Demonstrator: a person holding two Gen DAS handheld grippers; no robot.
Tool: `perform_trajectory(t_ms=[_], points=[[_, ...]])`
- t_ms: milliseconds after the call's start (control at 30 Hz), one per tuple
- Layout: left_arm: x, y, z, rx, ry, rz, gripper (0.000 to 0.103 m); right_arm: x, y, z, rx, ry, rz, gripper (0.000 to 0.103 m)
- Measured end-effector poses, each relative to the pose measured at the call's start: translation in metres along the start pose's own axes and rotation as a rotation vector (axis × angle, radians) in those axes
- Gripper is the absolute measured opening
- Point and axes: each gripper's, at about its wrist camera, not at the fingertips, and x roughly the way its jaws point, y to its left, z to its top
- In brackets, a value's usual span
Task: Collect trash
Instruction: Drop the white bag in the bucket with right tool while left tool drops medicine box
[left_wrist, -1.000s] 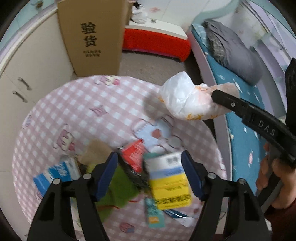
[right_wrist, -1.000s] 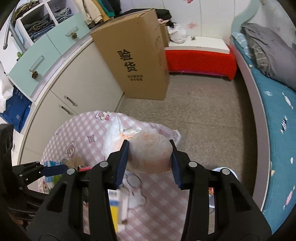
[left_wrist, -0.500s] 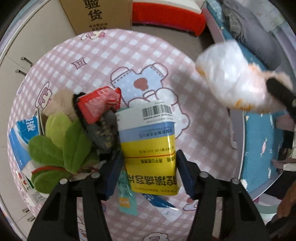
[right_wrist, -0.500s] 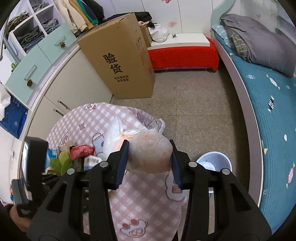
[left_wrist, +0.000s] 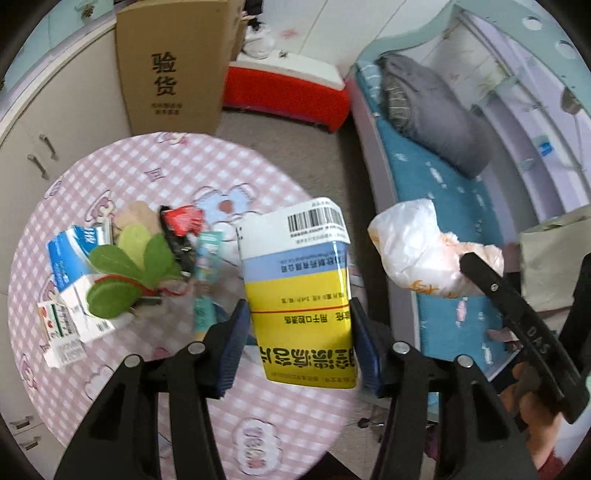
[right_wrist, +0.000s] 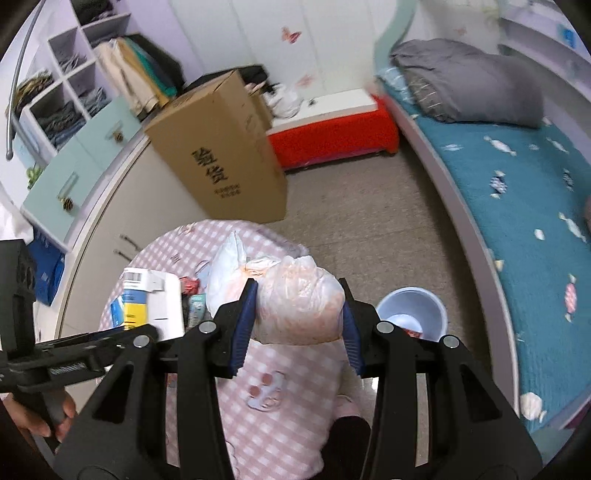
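Note:
My left gripper is shut on a yellow, blue and white box with a barcode, held above the round pink checked table. The box also shows in the right wrist view. My right gripper is shut on a crumpled white and orange plastic bag, held over the table's right edge; the bag shows in the left wrist view too. A pale blue trash bin stands on the floor right of the table.
More trash lies on the table: a red wrapper, green leaf-shaped piece, blue and white cartons, a teal packet. A tall cardboard box, cabinets, a red bench and a bed surround it.
My left gripper has closed on the yellow box and lifted it off the table toward the right. My right gripper still holds the bag and has moved nearer the bin.

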Motion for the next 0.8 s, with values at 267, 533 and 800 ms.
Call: perform_trajectory(t_ms=[267,533,800], points=[[0.007,-0.078,0.002,0.088,-0.014,-0.012,0.053,-0.016,-0.075,0.015,0.009,-0.016,-0.106,0.042],[0.081,-0.162,0.033,0.073,0.039,-0.016,0.053,0.016,-0.152,0.040,-0.047,0.066,-0.136,0.045],[0.127,-0.203,0.046,0.075,0.085,0.030,0.054,0.051,-0.195,0.056,-0.029,0.143,-0.103,0.065]])
